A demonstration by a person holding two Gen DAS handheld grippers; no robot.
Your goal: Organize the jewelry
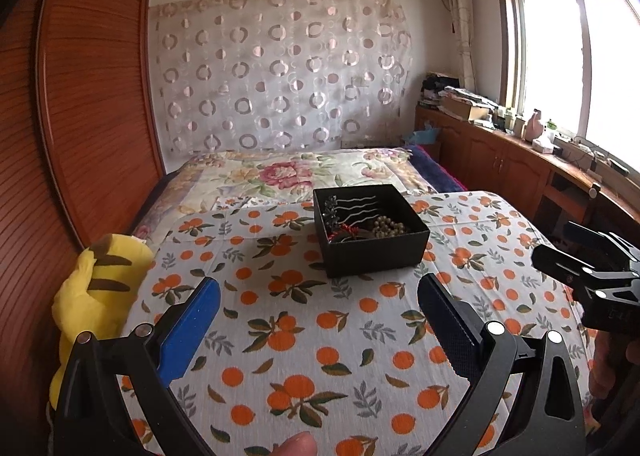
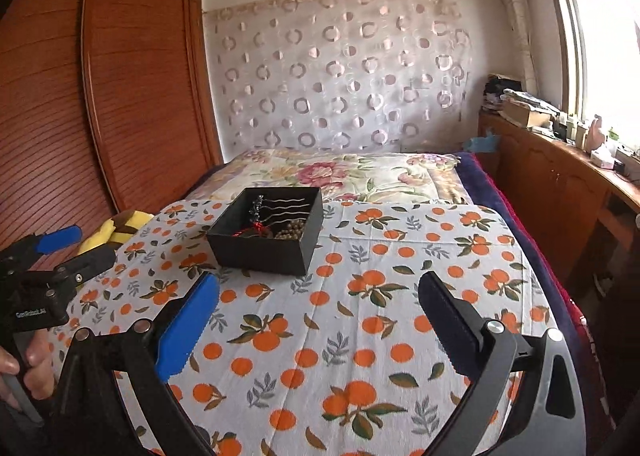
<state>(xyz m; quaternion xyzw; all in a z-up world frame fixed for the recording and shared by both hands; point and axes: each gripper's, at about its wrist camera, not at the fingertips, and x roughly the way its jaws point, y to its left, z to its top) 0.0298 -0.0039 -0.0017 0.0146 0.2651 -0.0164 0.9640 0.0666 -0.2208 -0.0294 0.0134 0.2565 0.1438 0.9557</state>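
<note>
A black open box (image 1: 374,252) (image 2: 262,252) sits on the orange-print cloth (image 1: 304,340) (image 2: 360,336). Inside lie wavy metal hairpins (image 1: 362,208) (image 2: 286,206), a brown bead string (image 1: 390,226) (image 2: 294,230) and a small red piece (image 1: 347,232) (image 2: 250,230). My left gripper (image 1: 320,288) stands open, back from the box's near side, nothing between its fingers. My right gripper (image 2: 320,288) is open too, empty, the box ahead to its left. Each gripper shows in the other's view: the right gripper (image 1: 580,256) at the right edge, the left gripper (image 2: 76,248) at the left edge.
A yellow striped plush toy (image 1: 94,296) (image 2: 120,230) lies at the cloth's left edge. A flowered bedspread (image 1: 296,172) continues behind the box. A wooden wardrobe (image 1: 80,116) stands on the left, a cluttered wooden cabinet (image 1: 520,160) under the window on the right.
</note>
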